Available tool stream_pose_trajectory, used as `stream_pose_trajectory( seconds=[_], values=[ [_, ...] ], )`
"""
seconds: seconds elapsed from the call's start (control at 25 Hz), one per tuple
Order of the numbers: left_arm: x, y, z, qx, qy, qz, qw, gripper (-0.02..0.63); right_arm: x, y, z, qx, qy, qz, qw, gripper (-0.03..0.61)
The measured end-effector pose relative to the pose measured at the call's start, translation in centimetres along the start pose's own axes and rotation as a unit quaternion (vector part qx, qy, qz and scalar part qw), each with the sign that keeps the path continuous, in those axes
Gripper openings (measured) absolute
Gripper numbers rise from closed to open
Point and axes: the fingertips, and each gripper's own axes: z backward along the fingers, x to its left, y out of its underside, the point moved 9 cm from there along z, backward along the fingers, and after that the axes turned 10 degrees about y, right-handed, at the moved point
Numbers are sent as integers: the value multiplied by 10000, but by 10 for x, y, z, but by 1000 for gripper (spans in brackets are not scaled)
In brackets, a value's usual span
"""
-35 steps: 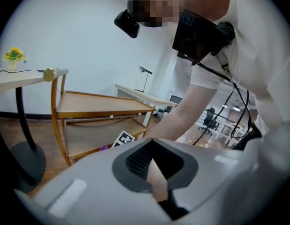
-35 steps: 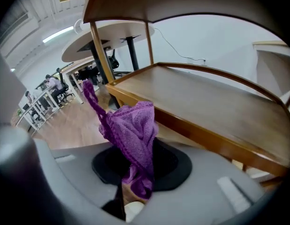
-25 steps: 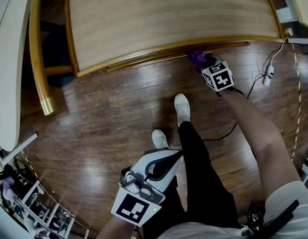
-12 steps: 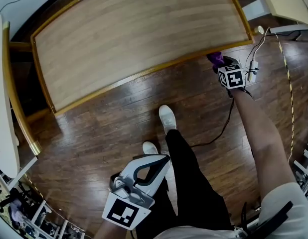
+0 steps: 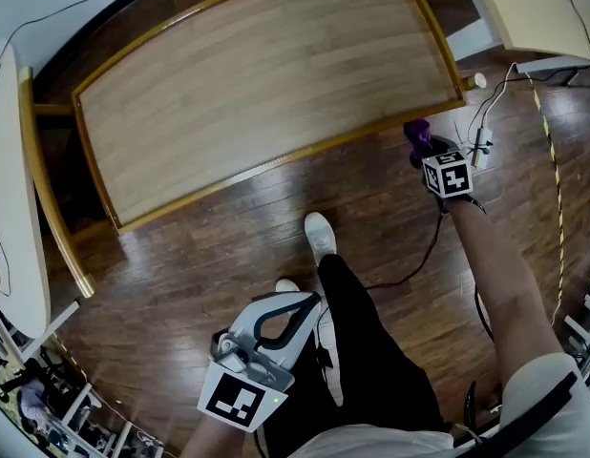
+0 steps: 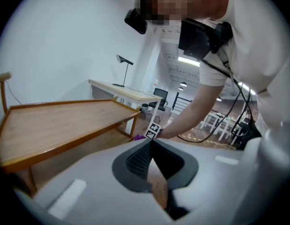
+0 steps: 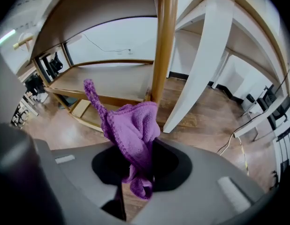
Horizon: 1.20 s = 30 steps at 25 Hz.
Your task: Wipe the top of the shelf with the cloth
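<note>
The shelf's wooden top [image 5: 257,84], with a raised rim, fills the upper head view and appears at the left of the left gripper view [image 6: 56,123]. My right gripper [image 5: 424,148] hangs below the shelf's front right corner, shut on a purple cloth [image 5: 416,132]. In the right gripper view the cloth [image 7: 133,123] bunches up out of the jaws of that gripper [image 7: 135,170], just in front of the shelf's wooden leg [image 7: 164,41] and a lower shelf board [image 7: 107,83]. My left gripper [image 5: 309,301] is held low by the person's legs, jaws together and empty [image 6: 150,144].
Cables and a power strip [image 5: 481,141] lie on the wooden floor beside the right gripper. A white desk [image 5: 9,208] stands at the left, another [image 5: 543,8] at the top right, its white leg [image 7: 201,64] close behind the shelf leg. The person's shoes [image 5: 320,235] are near the shelf front.
The right gripper has carried the cloth rightward along the shelf's front edge to its right corner. The left gripper has stayed low by the legs.
</note>
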Motion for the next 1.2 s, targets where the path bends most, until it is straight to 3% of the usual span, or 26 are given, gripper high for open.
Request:
stream_pose_trajectory(
  seconds=[0.28, 0.36, 0.44, 0.52, 0.84, 1.2],
  values=[
    [-25, -10, 36, -102, -138, 46, 9998, 18, 41, 45, 125, -460, -1011, -295, 9934, 98],
    [-44, -5, 52, -89, -136, 16, 9999, 18, 58, 57, 178, -702, -1150, -162, 9907, 99],
    [-68, 3, 73, -120, -206, 64, 9997, 18, 82, 71, 230, -982, -1219, 150, 9876, 100],
    [-98, 14, 95, -247, -335, 186, 9990, 18, 104, 85, 280, -1260, -1321, 139, 9831, 100],
    [-243, 44, 195, -603, -737, -214, 9952, 18, 170, 155, 477, -2259, -1337, -792, 9617, 100],
    [-359, 24, 229, -977, -784, -420, 9912, 18, 173, 202, 625, -2779, -1363, -860, 9470, 100]
  ],
)
